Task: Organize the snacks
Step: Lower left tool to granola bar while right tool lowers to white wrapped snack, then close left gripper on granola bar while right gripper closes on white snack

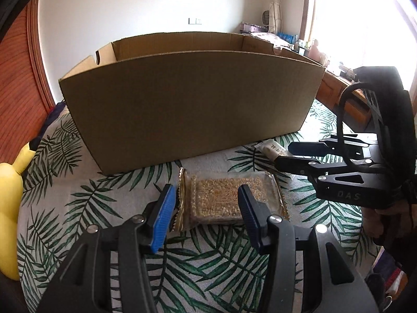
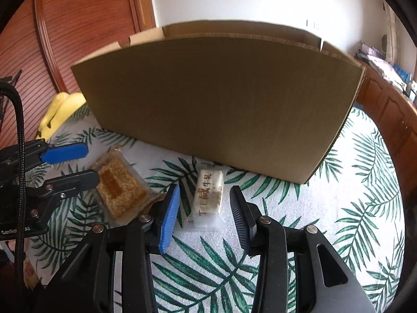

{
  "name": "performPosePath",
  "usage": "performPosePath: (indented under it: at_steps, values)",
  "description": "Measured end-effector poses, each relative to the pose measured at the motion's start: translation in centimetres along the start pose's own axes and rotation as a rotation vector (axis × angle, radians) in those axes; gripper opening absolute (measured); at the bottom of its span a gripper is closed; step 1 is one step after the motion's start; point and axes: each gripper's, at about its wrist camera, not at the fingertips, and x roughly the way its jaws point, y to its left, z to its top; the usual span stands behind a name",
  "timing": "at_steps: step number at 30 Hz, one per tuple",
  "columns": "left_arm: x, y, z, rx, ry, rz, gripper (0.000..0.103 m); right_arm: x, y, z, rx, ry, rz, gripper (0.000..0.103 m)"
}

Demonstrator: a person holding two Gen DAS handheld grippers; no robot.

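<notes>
I can't see inside the cardboard box [image 1: 187, 104]; its near wall hides it. The white snack's [image 1: 271, 148] far end is perhaps behind the right claw [image 1: 282, 154].

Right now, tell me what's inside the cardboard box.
Only the upper inner walls of the cardboard box show above its rim. Its tall near wall hides the floor and any contents from both wrist views. The grain bar packet and white candy packet lie outside, in front.

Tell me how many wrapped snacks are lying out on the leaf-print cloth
2: a brown grain bar before the left gripper, a white candy pack before the right gripper. The cardboard box may hide more.
</notes>
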Motion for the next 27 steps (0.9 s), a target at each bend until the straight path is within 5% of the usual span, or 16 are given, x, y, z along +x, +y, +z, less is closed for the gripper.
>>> performPosePath:
  at_steps: [5,7,16,27]
  values:
    - [0.3,-0.2,0.1,-0.004,0.007,-0.020,0.050,0.8,-0.2,-0.2,0.006,0.034,0.008,0.037]
    - [0.2,-0.3,0.2,-0.005,0.005,-0.028,0.050,0.8,-0.3,-0.1,0.005,0.037,0.000,0.024]
    - [-0.1,-1.8,0.4,0.030,0.002,-0.079,0.051,-2.1,0.3,-1.7,-0.038,-0.002,0.022,0.022]
    - [1.6,-2.6,1.1,0.043,0.028,-0.040,0.052,-4.2,0.0,-4.0,-0.044,-0.021,0.009,0.021]
